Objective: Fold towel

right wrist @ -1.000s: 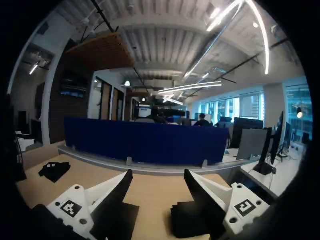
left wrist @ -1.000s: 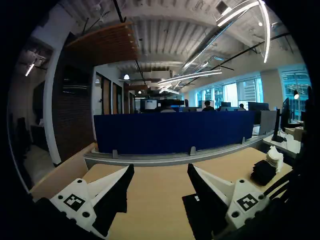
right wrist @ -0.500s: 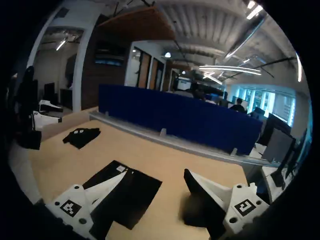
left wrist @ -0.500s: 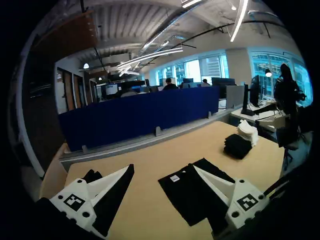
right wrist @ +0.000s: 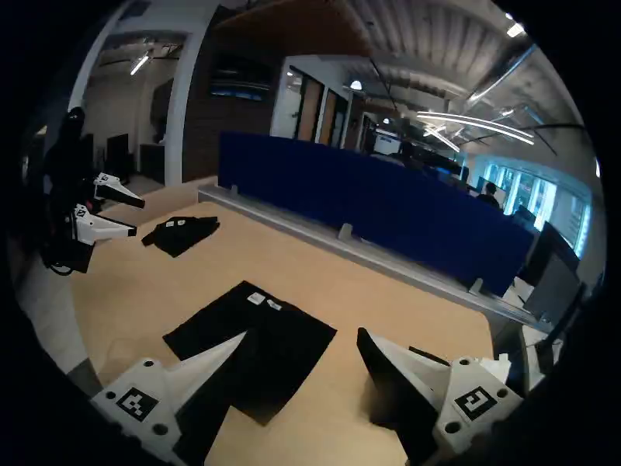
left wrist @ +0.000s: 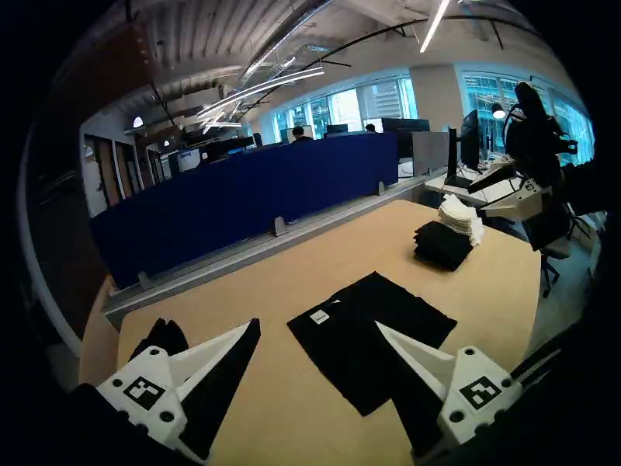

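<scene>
Black towel [left wrist: 371,338] lies spread on a wooden table [left wrist: 233,291] (label up). Left gripper [left wrist: 317,325] and right gripper [right wrist: 304,333] hover wide, empty.

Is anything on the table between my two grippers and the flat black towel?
Nothing visible does. The flat black towel lies on the light wooden table right ahead of the open left gripper and right gripper.

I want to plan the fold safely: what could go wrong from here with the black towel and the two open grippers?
The towel lies flat on the table, so the right gripper may only push and wrinkle it. A crumpled black cloth beside the left gripper could be caught by mistake.
</scene>
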A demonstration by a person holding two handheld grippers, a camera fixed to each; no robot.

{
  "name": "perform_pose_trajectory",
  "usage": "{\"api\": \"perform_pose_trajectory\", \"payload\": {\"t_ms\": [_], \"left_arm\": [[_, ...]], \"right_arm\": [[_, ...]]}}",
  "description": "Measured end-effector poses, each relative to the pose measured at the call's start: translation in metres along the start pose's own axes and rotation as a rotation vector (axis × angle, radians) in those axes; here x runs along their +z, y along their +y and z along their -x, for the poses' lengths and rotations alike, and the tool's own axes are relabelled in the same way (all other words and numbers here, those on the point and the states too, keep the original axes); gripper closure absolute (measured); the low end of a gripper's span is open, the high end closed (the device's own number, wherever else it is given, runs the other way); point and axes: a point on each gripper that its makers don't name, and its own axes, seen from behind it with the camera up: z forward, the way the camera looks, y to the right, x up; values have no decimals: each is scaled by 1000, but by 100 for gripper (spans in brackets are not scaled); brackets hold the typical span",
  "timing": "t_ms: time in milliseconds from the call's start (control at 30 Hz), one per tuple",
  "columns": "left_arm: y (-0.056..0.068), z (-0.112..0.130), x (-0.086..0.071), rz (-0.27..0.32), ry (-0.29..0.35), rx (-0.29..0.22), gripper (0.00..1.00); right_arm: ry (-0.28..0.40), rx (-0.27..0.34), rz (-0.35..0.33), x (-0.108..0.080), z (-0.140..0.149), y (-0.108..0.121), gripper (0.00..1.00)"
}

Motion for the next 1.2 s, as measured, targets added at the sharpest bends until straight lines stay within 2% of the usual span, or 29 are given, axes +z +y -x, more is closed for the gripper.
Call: {"api": "perform_pose_trajectory", "payload": {"t_ms": [100,300,400,600,1200], "left_arm": [[2,13,6,4,-20,-4,1],[10,33,17,24,-36,26,1],[10,49,23,19,-62,31,1],[17,81,36,41,-109,12,1],[52,186,69,141,-297,2,1]], "right_arm": [[-13,-9,-7,5,9,-4,0],[-36,-21,-26,18,32,-14,0],[-62,-27,-34,25,49,-18,0],[-108,-22,-57,39,82,-28,0],[-245,-18,-114,71,182,-52,0]]}}
